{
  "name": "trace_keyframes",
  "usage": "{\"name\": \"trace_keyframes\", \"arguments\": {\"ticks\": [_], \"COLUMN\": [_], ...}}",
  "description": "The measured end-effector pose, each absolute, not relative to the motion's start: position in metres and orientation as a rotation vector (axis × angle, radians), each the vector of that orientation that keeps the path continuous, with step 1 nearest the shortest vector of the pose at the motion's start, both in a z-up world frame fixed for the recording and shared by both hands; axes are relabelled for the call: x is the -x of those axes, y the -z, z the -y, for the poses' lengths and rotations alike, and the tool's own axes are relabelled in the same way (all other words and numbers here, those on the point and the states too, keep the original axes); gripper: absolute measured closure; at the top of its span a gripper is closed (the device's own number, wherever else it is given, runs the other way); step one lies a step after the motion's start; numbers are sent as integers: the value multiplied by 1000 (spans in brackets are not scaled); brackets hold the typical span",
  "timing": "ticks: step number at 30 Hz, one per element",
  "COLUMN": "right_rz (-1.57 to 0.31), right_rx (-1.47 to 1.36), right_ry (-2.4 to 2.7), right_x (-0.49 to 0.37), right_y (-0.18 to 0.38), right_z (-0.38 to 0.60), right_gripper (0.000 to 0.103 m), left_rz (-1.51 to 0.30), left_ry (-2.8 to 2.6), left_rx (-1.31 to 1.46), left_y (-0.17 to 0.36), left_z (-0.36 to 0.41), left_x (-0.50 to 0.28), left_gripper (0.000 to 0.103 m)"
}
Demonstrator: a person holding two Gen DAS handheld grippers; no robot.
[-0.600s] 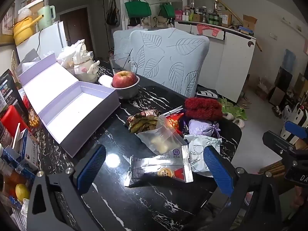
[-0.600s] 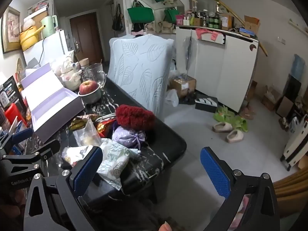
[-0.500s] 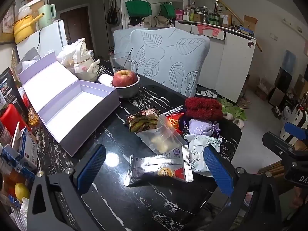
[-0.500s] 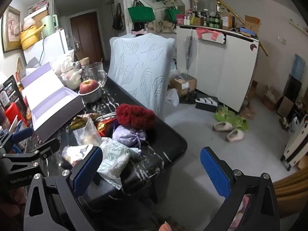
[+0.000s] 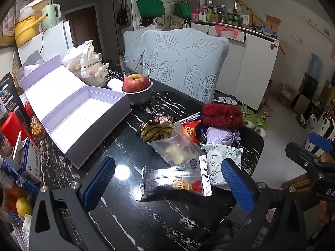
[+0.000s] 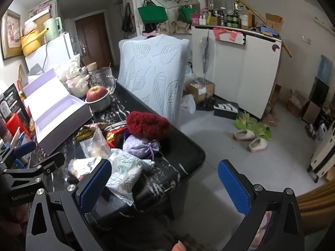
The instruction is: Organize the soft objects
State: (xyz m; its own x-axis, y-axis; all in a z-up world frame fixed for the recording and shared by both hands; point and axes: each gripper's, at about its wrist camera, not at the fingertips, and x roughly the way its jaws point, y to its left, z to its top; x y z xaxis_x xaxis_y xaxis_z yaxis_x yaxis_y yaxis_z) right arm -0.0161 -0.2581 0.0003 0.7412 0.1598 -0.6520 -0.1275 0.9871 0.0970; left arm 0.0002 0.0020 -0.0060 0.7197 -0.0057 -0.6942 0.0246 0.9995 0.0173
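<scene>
Your left claw (image 5: 167,185) gapes wide, empty, over the counter (image 5: 129,226); the foil packet (image 5: 174,183) lies between its fingers, long axis crosswise. Your right claw (image 6: 164,185), equally wide and empty, hangs past the counter edge. Beyond: printed pouch (image 6: 123,175), lilac sachet (image 6: 140,144), red knit (image 6: 147,124), lying crosswise.

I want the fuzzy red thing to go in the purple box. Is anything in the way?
Yes. Between the fuzzy red thing and the open purple box lie a brown snack packet and a clear zip bag. Lifting it over them should work.
</scene>
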Motion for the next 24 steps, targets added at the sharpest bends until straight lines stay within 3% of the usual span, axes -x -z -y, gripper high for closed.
{"name": "trace_keyframes", "arguments": {"ticks": [24], "right_rz": [-745], "right_rx": [-34], "right_ry": [-161], "right_x": [14], "right_y": [6], "right_z": [257], "right_gripper": [0], "left_rz": [-773], "left_ry": [19], "left_rx": [-24], "left_y": [8], "left_z": [-1], "left_x": [0], "left_gripper": [0]}}
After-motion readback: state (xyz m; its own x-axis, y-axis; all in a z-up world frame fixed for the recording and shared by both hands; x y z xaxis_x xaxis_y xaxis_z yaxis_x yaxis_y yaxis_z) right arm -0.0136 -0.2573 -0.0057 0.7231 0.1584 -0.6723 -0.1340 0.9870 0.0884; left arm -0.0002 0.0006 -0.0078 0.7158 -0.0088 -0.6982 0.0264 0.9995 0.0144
